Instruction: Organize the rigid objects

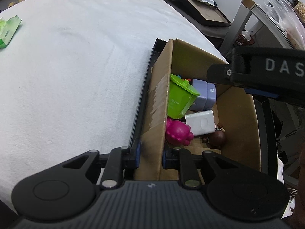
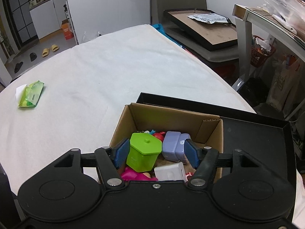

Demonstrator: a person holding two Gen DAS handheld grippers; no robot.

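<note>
So, the cardboard box [image 2: 207, 133] is sat inside a black tray [image 2: 266, 133] at the near right of the white-covered table [image 2: 114, 66], and it's already loaded with stuff: a lime-green lidded pot [image 2: 144, 153], a lilac case [image 2: 174, 148] just right of it, a white charger-like block [image 2: 169, 172] nearer in, a magenta toy [image 1: 177, 131] and a small brown figure [image 1: 217, 137]. A green wipes packet [image 2: 31, 93] is left lying well apart at the far left of the table.

The left gripper [image 1: 150, 157] is closed around the box's left wall, with one blue pad on either side of the cardboard, so the box looks to be steadied there. The right gripper [image 2: 155, 153] is hung over the box with its jaws spread wide and nothing held; the green pot and part of the lilac case are framed between the pads.

Judging by that, either a drop-off is being finished or the pot is being lined up. If it's a grab, the pot should be taken across its flat sides below the lid rim, since it's tilted and could slip. The pads should be kept off the lilac case, and the wall grip shouldn't be yanked or the cardboard could buckle.
</note>
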